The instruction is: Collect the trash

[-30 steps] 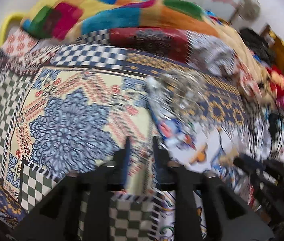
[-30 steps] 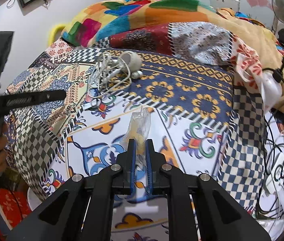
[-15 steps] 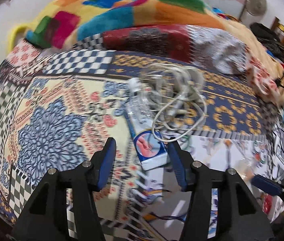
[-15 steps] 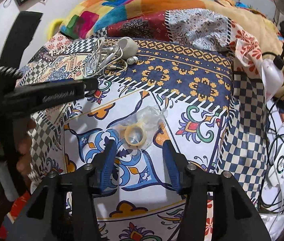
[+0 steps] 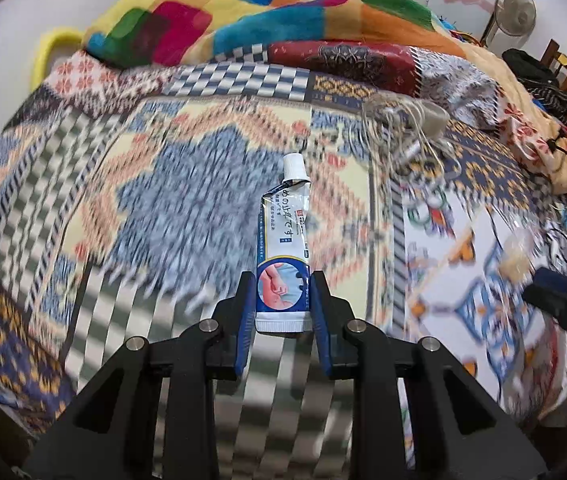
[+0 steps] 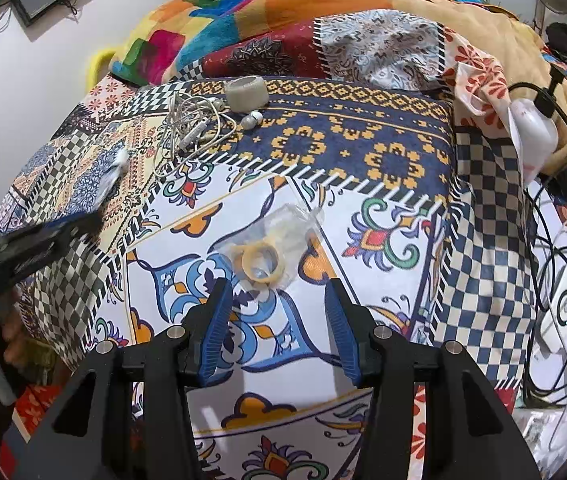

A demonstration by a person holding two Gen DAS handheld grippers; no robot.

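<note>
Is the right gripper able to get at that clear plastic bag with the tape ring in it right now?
Probably yes. The right gripper has its jaws open and empty, and the clear plastic bag lies flat on the bedspread just ahead of the fingertips, with nothing between.

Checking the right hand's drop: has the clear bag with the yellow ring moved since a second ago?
Yes. The clear bag was clamped upright in the right gripper; now it lies flat on the bedspread, beyond the open jaws.

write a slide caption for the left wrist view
Left tongs closing on a crumpled ointment tube above a patterned bedspread.
</note>
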